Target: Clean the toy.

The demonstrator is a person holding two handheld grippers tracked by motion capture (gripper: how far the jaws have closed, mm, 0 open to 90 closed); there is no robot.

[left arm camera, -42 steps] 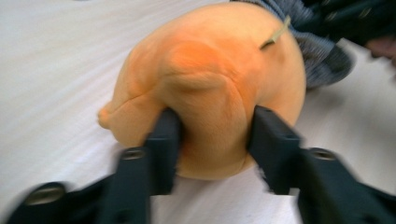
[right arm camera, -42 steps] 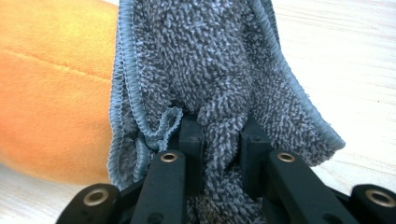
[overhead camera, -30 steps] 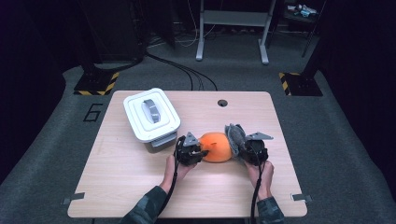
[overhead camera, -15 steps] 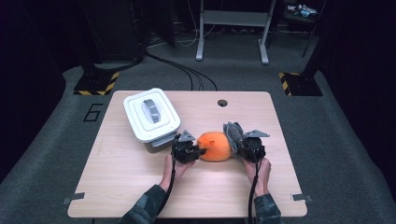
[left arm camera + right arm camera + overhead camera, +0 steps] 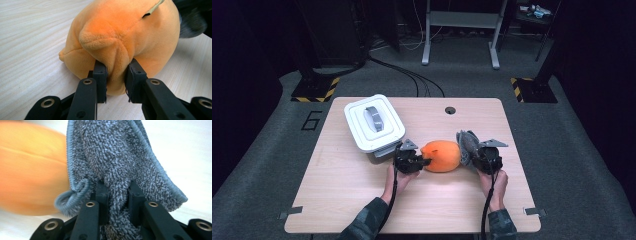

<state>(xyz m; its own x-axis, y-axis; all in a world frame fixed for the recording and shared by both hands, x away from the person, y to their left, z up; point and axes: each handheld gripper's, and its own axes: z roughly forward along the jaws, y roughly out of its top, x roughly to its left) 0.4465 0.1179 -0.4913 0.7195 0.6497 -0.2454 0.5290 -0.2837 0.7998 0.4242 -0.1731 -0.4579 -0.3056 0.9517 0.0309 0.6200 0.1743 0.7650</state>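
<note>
high view: the orange plush toy [image 5: 441,156] lies mid-tabletop [image 5: 362,200], just beside the white lidded box [image 5: 373,123]. left gripper [image 5: 424,162] has its fingers [image 5: 100,75] clamped on a fold of plush; right gripper [image 5: 469,152] pinches the grey cloth [image 5: 120,160] against it. wiping looks underway, not finished.

The right claw [image 5: 468,150] with its grey cloth [image 5: 466,142] has edged in from just beside the orange plush toy [image 5: 442,156] to touch it.
</note>
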